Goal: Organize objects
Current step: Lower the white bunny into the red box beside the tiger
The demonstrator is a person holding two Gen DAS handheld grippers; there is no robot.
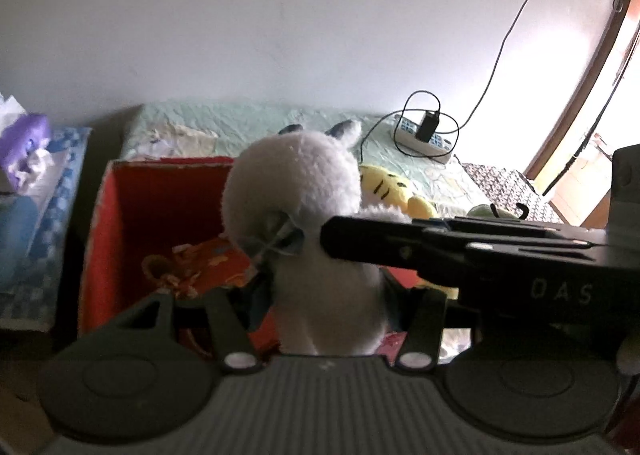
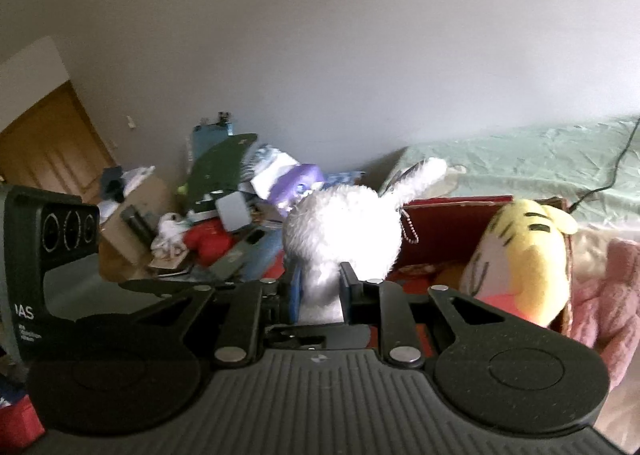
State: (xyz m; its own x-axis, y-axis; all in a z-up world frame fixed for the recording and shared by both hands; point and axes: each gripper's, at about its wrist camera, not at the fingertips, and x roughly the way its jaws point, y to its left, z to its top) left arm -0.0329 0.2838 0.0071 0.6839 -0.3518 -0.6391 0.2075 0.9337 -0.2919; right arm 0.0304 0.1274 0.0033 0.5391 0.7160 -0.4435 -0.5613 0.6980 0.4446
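- Both claws pinch the white plush rabbit (image 2: 340, 239): right claw (image 2: 320, 295) at its body, left claw (image 1: 326, 295) lower down.
- Rabbit held over the red box (image 1: 120, 215); yellow tiger plush (image 2: 524, 255) is inside already. Pink plush (image 2: 600, 295) remains outside.
- Green-sheeted bed (image 1: 240, 119) underneath; clutter pile (image 2: 208, 223) by the wall.

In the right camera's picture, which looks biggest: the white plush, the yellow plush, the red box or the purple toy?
1. Red box
2. Yellow plush and white plush look alike; the white one sits nearer the camera, so no ranking.
3. Purple toy, smallest, though farther off.
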